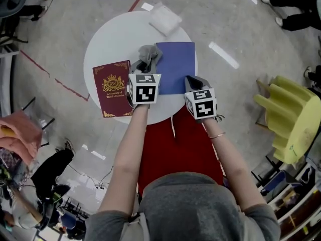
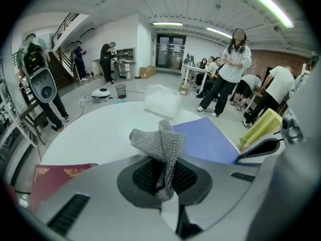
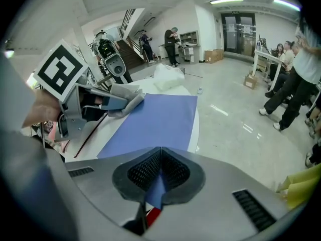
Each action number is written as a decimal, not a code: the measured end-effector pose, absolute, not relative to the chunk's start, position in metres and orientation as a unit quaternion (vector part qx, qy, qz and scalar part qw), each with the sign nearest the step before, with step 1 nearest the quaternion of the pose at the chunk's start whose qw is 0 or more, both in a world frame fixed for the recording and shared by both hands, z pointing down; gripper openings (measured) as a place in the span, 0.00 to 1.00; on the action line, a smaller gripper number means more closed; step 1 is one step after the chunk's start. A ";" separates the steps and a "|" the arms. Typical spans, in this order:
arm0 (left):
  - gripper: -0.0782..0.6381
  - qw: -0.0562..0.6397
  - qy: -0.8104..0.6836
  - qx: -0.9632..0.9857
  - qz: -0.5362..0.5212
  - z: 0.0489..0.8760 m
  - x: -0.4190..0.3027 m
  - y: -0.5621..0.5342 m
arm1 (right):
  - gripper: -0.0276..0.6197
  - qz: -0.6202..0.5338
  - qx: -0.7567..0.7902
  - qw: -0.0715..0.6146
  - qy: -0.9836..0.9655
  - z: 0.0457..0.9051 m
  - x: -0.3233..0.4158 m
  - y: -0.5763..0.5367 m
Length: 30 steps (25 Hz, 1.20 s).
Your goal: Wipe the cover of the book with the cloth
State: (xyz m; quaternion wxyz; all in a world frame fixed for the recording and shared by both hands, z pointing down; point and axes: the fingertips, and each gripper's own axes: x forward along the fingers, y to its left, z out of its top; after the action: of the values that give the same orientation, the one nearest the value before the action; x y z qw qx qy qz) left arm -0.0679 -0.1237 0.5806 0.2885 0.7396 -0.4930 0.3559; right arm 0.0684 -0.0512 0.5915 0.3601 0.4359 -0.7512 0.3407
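A blue book (image 1: 175, 67) lies on the round white table (image 1: 113, 39), reaching over its near edge. My left gripper (image 1: 142, 68) is shut on a grey knitted cloth (image 1: 149, 54), which rests at the blue book's left edge; the cloth (image 2: 161, 147) sticks up from the jaws in the left gripper view. My right gripper (image 1: 193, 84) is shut on the near right corner of the blue book (image 3: 153, 119). In the right gripper view the left gripper (image 3: 108, 102) and cloth (image 3: 125, 99) sit on the book's far left side.
A maroon book (image 1: 112, 88) with gold print lies left of the blue one. A white crumpled bag (image 1: 165, 19) sits at the table's far edge. A yellow chair (image 1: 291, 117) stands to the right. People stand around the room.
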 end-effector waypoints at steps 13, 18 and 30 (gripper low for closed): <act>0.15 0.267 -0.430 0.797 0.330 0.545 0.008 -0.102 | 0.09 0.339 0.466 0.337 -0.744 0.570 0.079 -0.039; 0.15 0.262 -0.388 0.816 0.338 0.550 0.050 -0.095 | 0.09 0.344 0.472 0.334 -0.740 0.566 0.086 -0.024; 0.15 0.275 -0.345 0.819 0.367 0.580 0.084 -0.082 | 0.09 0.356 0.463 0.347 -0.734 0.578 0.089 -0.008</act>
State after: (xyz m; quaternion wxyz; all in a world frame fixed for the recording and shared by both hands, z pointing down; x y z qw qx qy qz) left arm 0.0843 -0.0823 0.5801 0.2754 0.8189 -0.3448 0.3671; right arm 0.0887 -0.0075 0.5783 0.3466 0.4629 -0.7339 0.3564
